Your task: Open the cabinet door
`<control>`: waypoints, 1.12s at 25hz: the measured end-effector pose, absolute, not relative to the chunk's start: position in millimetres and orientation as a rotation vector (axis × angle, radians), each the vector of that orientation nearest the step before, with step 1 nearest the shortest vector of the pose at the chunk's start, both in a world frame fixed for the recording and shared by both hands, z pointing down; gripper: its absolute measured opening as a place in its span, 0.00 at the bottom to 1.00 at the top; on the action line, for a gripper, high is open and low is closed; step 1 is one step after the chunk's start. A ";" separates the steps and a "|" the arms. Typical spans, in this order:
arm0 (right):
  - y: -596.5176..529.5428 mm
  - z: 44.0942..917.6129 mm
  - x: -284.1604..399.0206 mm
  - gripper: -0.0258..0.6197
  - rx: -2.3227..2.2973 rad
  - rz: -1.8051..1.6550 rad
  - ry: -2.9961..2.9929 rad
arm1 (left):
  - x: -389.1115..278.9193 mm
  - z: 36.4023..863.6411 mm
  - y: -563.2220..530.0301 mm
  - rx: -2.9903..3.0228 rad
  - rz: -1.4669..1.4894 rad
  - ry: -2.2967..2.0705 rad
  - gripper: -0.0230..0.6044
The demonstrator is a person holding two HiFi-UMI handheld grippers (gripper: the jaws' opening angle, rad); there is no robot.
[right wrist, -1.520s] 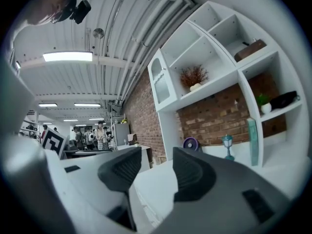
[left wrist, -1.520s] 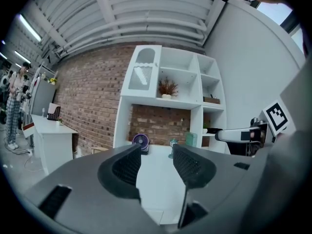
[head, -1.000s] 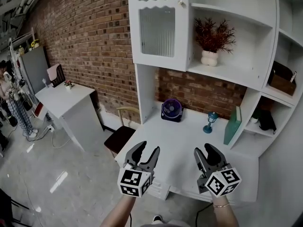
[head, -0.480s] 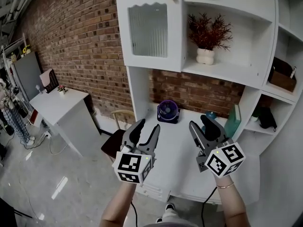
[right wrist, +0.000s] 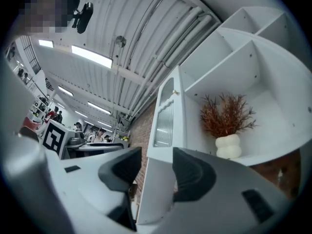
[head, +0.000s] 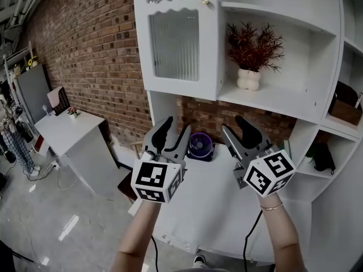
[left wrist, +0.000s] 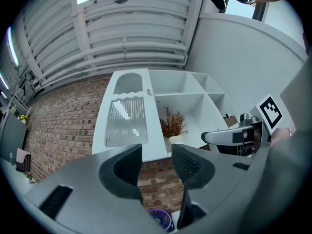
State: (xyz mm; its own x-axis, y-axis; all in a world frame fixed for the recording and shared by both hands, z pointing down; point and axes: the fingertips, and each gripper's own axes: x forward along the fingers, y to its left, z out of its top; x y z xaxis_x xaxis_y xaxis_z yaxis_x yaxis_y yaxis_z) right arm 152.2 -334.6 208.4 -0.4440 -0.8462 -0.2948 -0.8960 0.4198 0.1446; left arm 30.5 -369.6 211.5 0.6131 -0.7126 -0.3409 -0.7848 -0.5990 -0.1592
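The white cabinet door (head: 176, 38) with a ribbed glass pane is closed, its small knob (head: 205, 2) at the top right corner. My left gripper (head: 174, 126) hangs below the door, open with nothing between its fingers; its jaws have just been closing a little. My right gripper (head: 233, 124) is level with it, to the right, also open and empty. The left gripper view looks up at the door (left wrist: 126, 123) and knob (left wrist: 148, 92) past the left gripper (left wrist: 157, 162). From the right gripper (right wrist: 157, 167), the door (right wrist: 165, 116) shows nearly edge-on.
A dried plant in a white vase (head: 249, 78) stands on the open shelf right of the door. A purple fan (head: 201, 146) sits on the white desk (head: 210, 208) behind the grippers. A small white table (head: 68, 129) and a brick wall (head: 96, 55) lie left.
Both grippers have risen from over the desk to just below the cabinet door. The view has tilted up with them.
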 end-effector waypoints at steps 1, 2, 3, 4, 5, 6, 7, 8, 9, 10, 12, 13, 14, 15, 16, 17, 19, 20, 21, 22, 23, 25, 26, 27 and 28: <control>-340.9 202.7 152.6 0.33 -1.538 0.436 2.496 | 32.7 202.9 -374.3 -2.535 0.366 1.214 0.32; -347.4 197.4 153.1 0.33 -1.529 0.451 2.498 | 34.9 193.6 -378.7 -2.521 0.384 1.212 0.32; -354.0 192.5 153.7 0.33 -1.521 0.463 2.501 | 37.3 184.1 -382.6 -2.507 0.401 1.209 0.31; -360.5 188.0 154.5 0.33 -1.516 0.474 2.503 | 40.0 174.7 -386.1 -2.492 0.416 1.205 0.31; -366.5 183.7 155.1 0.33 -1.510 0.484 2.504 | 42.7 165.8 -389.1 -2.479 0.429 1.199 0.31; -371.7 179.3 155.5 0.33 -1.504 0.495 2.504 | 45.5 157.3 -391.8 -2.465 0.438 1.193 0.31; -376.3 174.6 155.5 0.33 -1.497 0.507 2.505 | 48.3 149.1 -394.1 -2.452 0.447 1.186 0.31; -380.4 169.9 155.1 0.33 -1.490 0.520 2.505 | 51.1 141.0 -396.0 -2.440 0.455 1.179 0.31; -384.1 165.5 154.4 0.33 -1.483 0.533 2.507 | 54.1 133.3 -397.7 -2.428 0.463 1.173 0.31; -387.5 161.3 153.5 0.33 -1.474 0.545 2.510 | 57.4 126.2 -399.2 -2.418 0.468 1.167 0.31; -393.9 152.0 152.0 0.33 -1.453 0.567 2.514 | 64.1 112.5 -403.4 -2.395 0.468 1.159 0.31; -396.8 146.4 152.0 0.33 -1.441 0.577 2.514 | 67.6 105.2 -406.0 -2.381 0.466 1.158 0.31; -399.2 140.6 152.5 0.33 -1.430 0.586 2.514 | 71.1 97.6 -408.6 -2.365 0.465 1.159 0.31; -401.1 134.9 153.4 0.33 -1.422 0.594 2.512 | 74.3 89.7 -411.3 -2.347 0.464 1.161 0.31; -402.9 129.5 154.5 0.33 -1.414 0.601 2.509 | 77.2 81.8 -414.2 -2.330 0.464 1.165 0.31; -404.6 124.5 155.5 0.33 -1.407 0.608 2.507 | 79.6 73.6 -417.2 -2.314 0.465 1.170 0.31; -408.7 116.2 156.1 0.33 -1.389 0.617 2.505 | 83.1 56.9 -423.9 -2.291 0.471 1.182 0.31; -411.0 112.7 155.4 0.33 -1.378 0.619 2.506 | 84.2 48.4 -427.4 -2.281 0.474 1.189 0.31; -413.3 109.7 154.2 0.33 -1.367 0.622 2.508 | 85.2 39.9 -430.5 -2.269 0.478 1.197 0.31; -415.6 107.2 152.9 0.33 -1.359 0.628 2.511 | 86.4 31.6 -433.2 -2.258 0.480 1.204 0.31; -417.9 105.1 151.7 0.33 -1.354 0.633 2.516 | 88.0 23.5 -435.6 -2.248 0.484 1.208 0.31; -423.0 102.5 149.2 0.33 -1.345 0.632 2.526 | 91.2 8.2 -440.3 -2.240 0.498 1.213 0.31; -425.9 101.6 147.7 0.33 -1.342 0.627 2.529 | 92.3 0.9 -443.0 -2.243 0.509 1.214 0.31; -428.9 100.5 146.3 0.33 -1.341 0.625 2.531 | 93.4 -6.0 -446.1 -2.248 0.519 1.215 0.31; -431.5 99.1 145.3 0.33 -1.343 0.628 2.529 | 94.9 -12.3 -449.4 -2.253 0.526 1.214 0.31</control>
